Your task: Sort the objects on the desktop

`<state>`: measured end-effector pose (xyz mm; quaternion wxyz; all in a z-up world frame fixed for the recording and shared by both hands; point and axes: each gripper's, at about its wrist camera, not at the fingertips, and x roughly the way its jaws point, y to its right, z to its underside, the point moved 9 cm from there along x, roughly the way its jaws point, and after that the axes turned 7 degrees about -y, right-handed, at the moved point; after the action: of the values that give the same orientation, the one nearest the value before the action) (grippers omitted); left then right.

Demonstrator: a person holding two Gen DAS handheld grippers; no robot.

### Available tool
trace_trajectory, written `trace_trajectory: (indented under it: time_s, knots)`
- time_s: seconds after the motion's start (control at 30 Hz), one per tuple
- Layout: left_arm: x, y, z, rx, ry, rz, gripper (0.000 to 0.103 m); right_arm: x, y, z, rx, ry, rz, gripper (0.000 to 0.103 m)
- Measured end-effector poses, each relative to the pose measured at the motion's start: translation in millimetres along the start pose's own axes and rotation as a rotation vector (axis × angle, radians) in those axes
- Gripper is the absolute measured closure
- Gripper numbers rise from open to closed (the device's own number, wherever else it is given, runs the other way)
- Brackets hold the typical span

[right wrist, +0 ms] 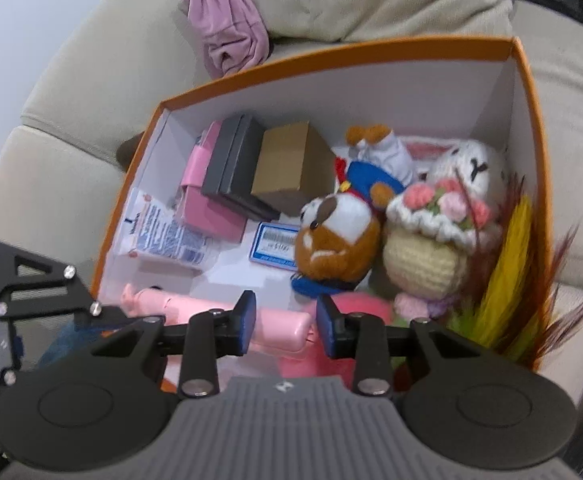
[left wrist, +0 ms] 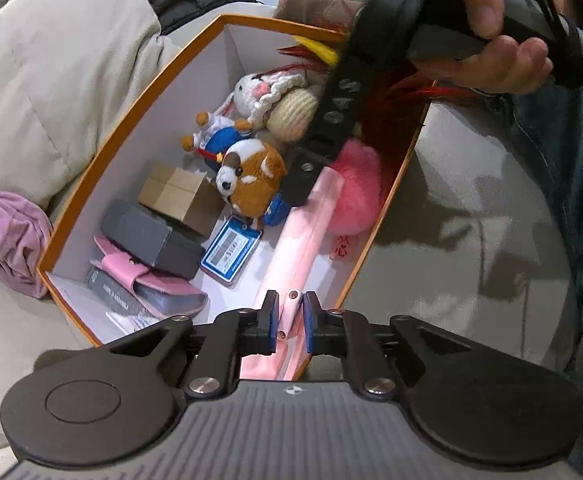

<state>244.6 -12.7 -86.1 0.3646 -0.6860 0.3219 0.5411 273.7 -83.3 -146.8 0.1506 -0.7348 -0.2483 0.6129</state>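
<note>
The orange box point(left wrist: 103, 168) sat on a pale sofa point(left wrist: 51, 80) and was full of small things: a brown plush toy point(left wrist: 251, 176), a knitted bunny point(right wrist: 467, 168), a cardboard box point(left wrist: 179, 192) and a grey case point(left wrist: 151, 240). The left gripper point(left wrist: 290, 328) had its pads a little apart around the end of a long pink case point(left wrist: 303, 240) that lay along the box's near wall (not squeezing it). The right gripper point(right wrist: 285, 322) hung over the box with its pads apart and nothing pinched between them.

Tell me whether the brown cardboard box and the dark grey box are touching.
Touching. The right wrist view shows the brown cardboard box flush against the dark grey box, no gap between.
</note>
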Motion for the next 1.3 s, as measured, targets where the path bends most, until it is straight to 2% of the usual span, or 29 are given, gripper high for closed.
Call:
trace_trajectory:
  time_s: [0.17,0.3,0.43,0.57,0.7,0.77,0.87,0.9,0.97,1.07,1.17,1.2,1.23,1.3]
  knots:
    - [1.9,-10.5,5.9,-0.073,0.020,0.081,0.089,13.6,-2.0,10.1,-0.011,-0.082,0.006,0.068]
    - [-0.2,-10.1,7.6,-0.100,0.044,0.068,0.090,24.7,-7.1,20.5,-0.011,-0.139,-0.034,0.072]
    - [-18.1,-16.0,9.3,-0.185,0.122,0.064,0.090,23.3,-13.7,24.2,-0.036,-0.125,-0.022,0.072]
    - [-40.2,-19.0,12.2,-0.276,0.199,0.021,0.090,9.9,-19.3,26.5,-0.053,-0.080,-0.018,0.072]
    - [-58.5,-17.8,13.9,-0.393,0.264,-0.031,0.089,-12.0,-29.3,30.8,-0.080,-0.008,-0.001,0.071]
    - [-72.3,-14.6,12.0,-0.442,0.332,-0.056,0.089,-25.5,-33.5,32.2,-0.103,0.037,0.020,0.070]
    - [-85.7,-6.6,8.6,-0.499,0.419,-0.067,0.085,-48.8,-41.7,34.6,-0.157,0.138,0.073,0.064]
    - [-88.0,-5.5,7.0,-0.520,0.439,-0.072,0.081,-56.8,-44.0,36.1,-0.180,0.178,0.096,0.064]
    - [-90.9,-4.8,9.1,-0.581,0.462,-0.110,0.077,-71.1,-45.6,38.4,-0.202,0.259,0.138,0.063]
    - [-87.1,-10.3,14.5,-0.702,0.460,-0.155,0.075,-86.2,-48.0,42.8,-0.214,0.368,0.183,0.062]
    - [-80.6,-15.8,21.8,-0.808,0.480,-0.177,0.064,-95.7,-52.3,50.5,-0.235,0.457,0.206,0.059]
    - [-79.4,-16.7,22.7,-0.830,0.486,-0.196,0.052,-96.6,-53.4,53.0,-0.242,0.476,0.212,0.058]
    - [-78.8,-16.6,23.2,-0.846,0.497,-0.214,0.046,-96.9,-54.1,55.3,-0.249,0.496,0.220,0.057]
    - [-75.2,-17.3,22.6,-0.868,0.508,-0.238,0.045,-96.7,-53.3,58.4,-0.248,0.536,0.245,0.057]
